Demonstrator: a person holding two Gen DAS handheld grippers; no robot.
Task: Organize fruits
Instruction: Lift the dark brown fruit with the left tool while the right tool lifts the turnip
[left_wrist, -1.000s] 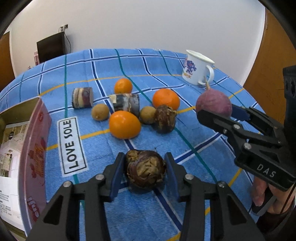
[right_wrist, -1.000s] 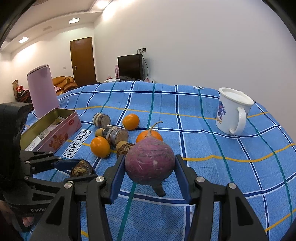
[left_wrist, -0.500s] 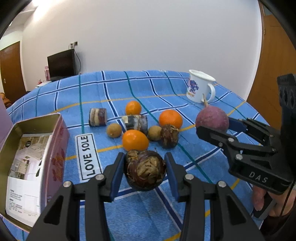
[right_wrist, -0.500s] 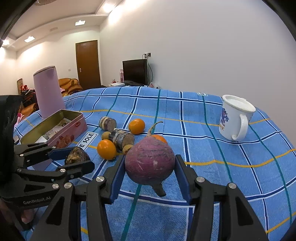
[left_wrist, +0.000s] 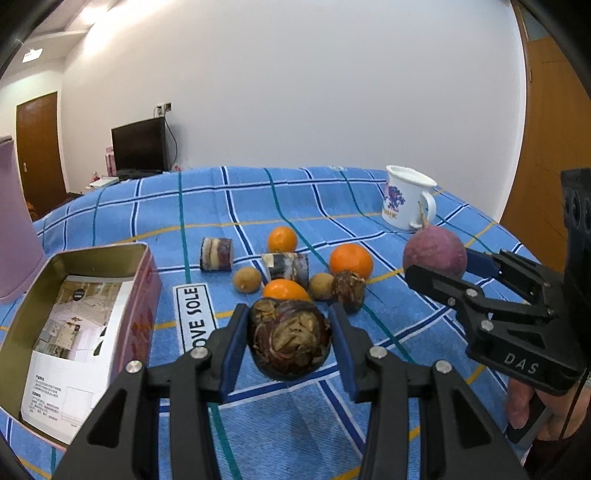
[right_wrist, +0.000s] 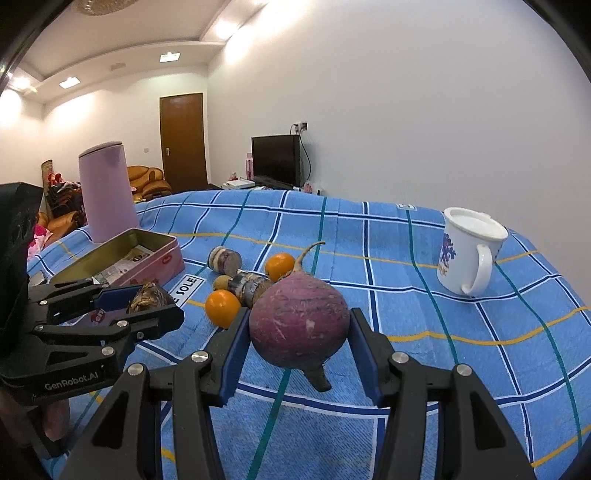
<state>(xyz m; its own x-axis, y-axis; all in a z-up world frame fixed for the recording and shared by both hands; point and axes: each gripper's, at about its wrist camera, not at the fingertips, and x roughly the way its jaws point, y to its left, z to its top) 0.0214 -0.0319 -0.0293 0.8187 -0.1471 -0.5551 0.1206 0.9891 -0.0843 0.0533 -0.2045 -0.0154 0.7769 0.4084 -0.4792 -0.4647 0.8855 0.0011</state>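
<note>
My left gripper (left_wrist: 288, 343) is shut on a dark brown scaly bulb (left_wrist: 290, 343) and holds it above the blue checked cloth (left_wrist: 295, 417). It also shows in the right wrist view (right_wrist: 147, 297). My right gripper (right_wrist: 299, 339) is shut on a round purple radish (right_wrist: 299, 325) with a thin root, held above the cloth; the radish shows in the left wrist view (left_wrist: 435, 253) at right. On the cloth lie three oranges (left_wrist: 351, 260), two small brown fruits (left_wrist: 246, 279), two cut cane pieces (left_wrist: 216, 254) and another dark bulb (left_wrist: 348, 290).
An open pink tin (left_wrist: 146, 291) with leaflets inside sits at the left. A white mug (left_wrist: 406, 197) stands at the far right. A pink cylinder (right_wrist: 107, 192) stands behind the tin. A "LOVE SOLE" label (left_wrist: 195, 317) lies on the cloth.
Both grippers have risen with their loads, so the views tilt up and the cloth drops lower. The tin shows more fully in the left wrist view.
</note>
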